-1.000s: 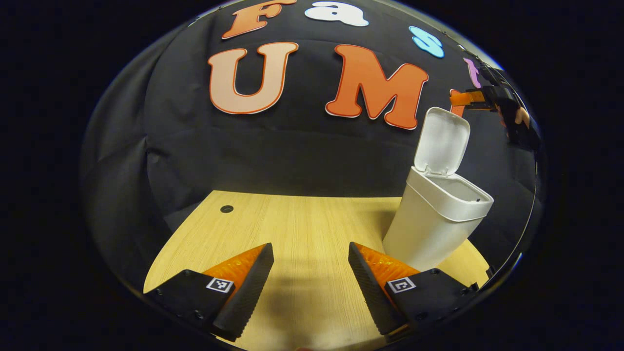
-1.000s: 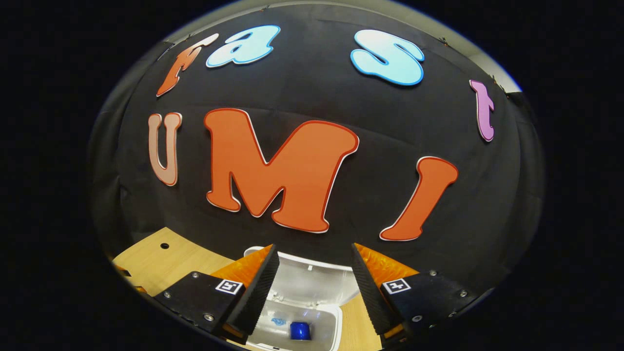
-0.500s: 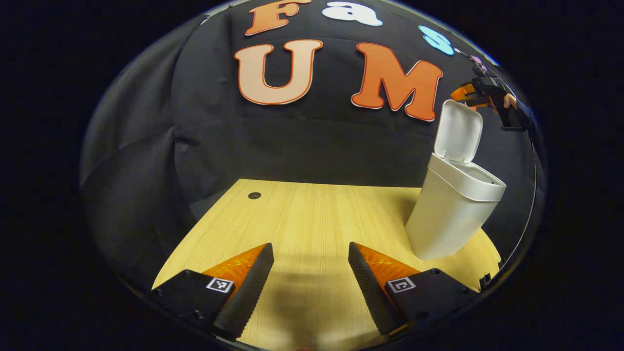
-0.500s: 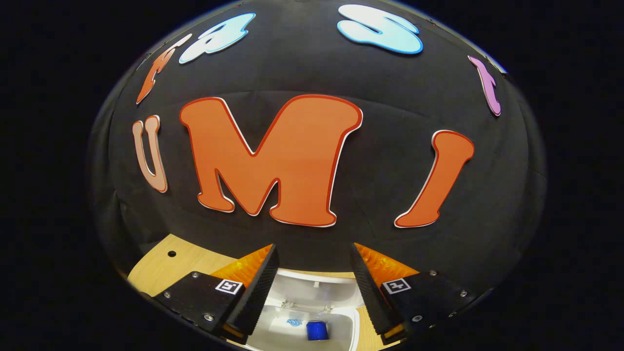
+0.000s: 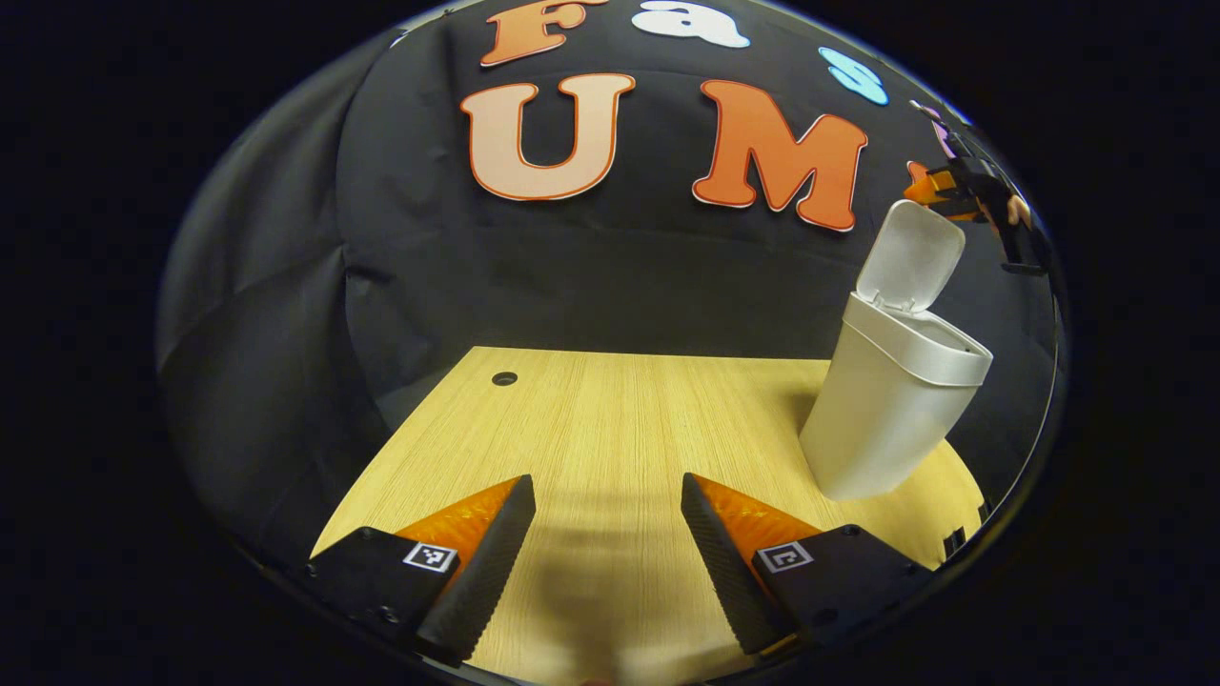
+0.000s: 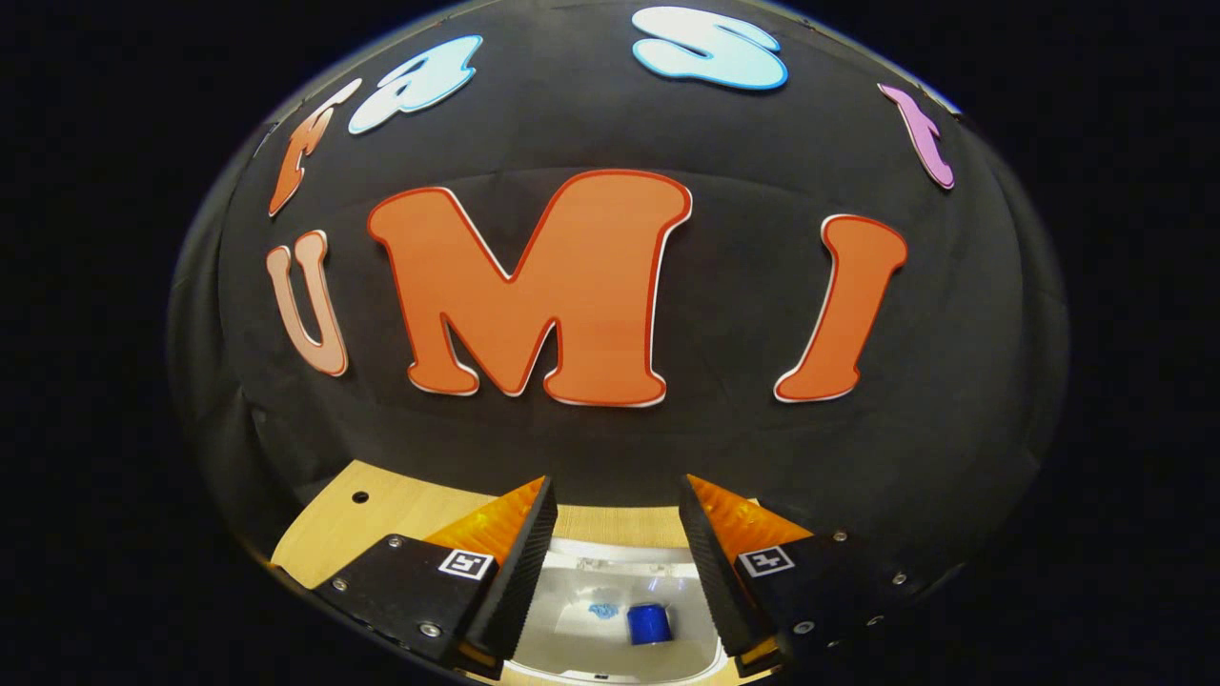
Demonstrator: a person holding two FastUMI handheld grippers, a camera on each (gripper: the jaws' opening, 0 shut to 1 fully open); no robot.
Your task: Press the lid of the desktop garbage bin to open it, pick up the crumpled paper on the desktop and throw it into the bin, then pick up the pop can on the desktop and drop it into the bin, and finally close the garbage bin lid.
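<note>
Right gripper view: spread, empty right tongs [image 6: 612, 562] hover above the open bin [image 5: 891, 405], blue can [image 6: 648, 624] inside; left tongs [image 5: 607, 543] gape over bare tabletop [image 5: 610, 419]; lid [image 5: 910, 257] left to close

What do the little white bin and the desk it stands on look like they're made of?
The bin looks like moulded plastic: smooth, matte off-white walls, rounded corners, and a thin hinged lid standing open. The desk shows pale yellow wood grain in straight lines with a flat, even sheen, so it is probably laminate or veneer rather than solid wood, though that cannot be settled from here.
</note>
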